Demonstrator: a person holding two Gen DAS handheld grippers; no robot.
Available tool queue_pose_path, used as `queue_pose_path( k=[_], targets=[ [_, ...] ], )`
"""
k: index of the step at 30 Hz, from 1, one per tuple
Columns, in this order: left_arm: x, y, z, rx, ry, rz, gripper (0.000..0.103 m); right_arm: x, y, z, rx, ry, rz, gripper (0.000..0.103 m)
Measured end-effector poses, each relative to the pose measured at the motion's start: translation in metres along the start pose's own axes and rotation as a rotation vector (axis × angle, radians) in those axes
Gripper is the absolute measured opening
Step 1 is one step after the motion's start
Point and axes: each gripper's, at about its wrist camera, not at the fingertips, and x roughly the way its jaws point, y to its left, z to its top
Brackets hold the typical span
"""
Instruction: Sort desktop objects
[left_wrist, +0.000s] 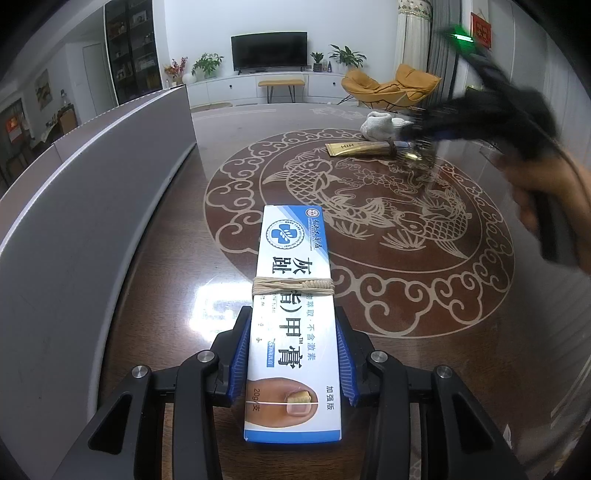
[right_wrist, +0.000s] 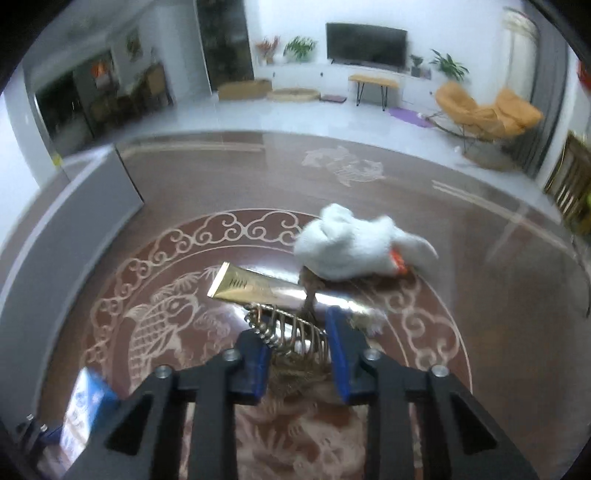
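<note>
While the left claw (left_wrist: 291, 363) pinches a rubber-banded ointment box (left_wrist: 291, 306) above the counter (left_wrist: 155, 280), the right claw (right_wrist: 297, 356) is clamped on a gold wire hair clip (right_wrist: 291, 332). Beyond it, the gold tube (right_wrist: 258, 288) and white sock (right_wrist: 347, 247) remain unsorted.

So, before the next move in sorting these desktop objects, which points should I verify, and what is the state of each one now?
1. Left gripper shut on the ointment box: ok.
2. Rubber band in place around the box: ok.
3. Right gripper shut on the gold wire hair clip: ok, its pads press both sides.
4. Clip free of the gold tube: cannot tell, they overlap in view.
5. White sock apart from the right gripper: ok.
6. Grey bin open to receive items: cannot tell, only its wall shows.
</note>
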Motion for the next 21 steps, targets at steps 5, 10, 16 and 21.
queue_pose_path(
  k=[5, 10, 16, 21],
  targets=[
    [0.0, 0.0, 0.0, 0.0, 0.0, 0.0, 0.041, -0.045, -0.033, -0.073, 0.035, -0.045, 0.064, 0.029],
    [0.001, 0.0, 0.0, 0.002, 0.0, 0.002, 0.041, -0.072, -0.059, -0.131, 0.059, -0.008, 0.053, 0.031],
    [0.001, 0.0, 0.0, 0.002, 0.0, 0.001, 0.041, -0.081, -0.041, -0.124, 0.022, -0.027, 0.033, 0.089],
    [0.0, 0.002, -0.001, -0.006, -0.001, -0.009, 0.041, -0.038, -0.028, -0.089, 0.076, 0.056, -0.007, 0.079]
  ],
)
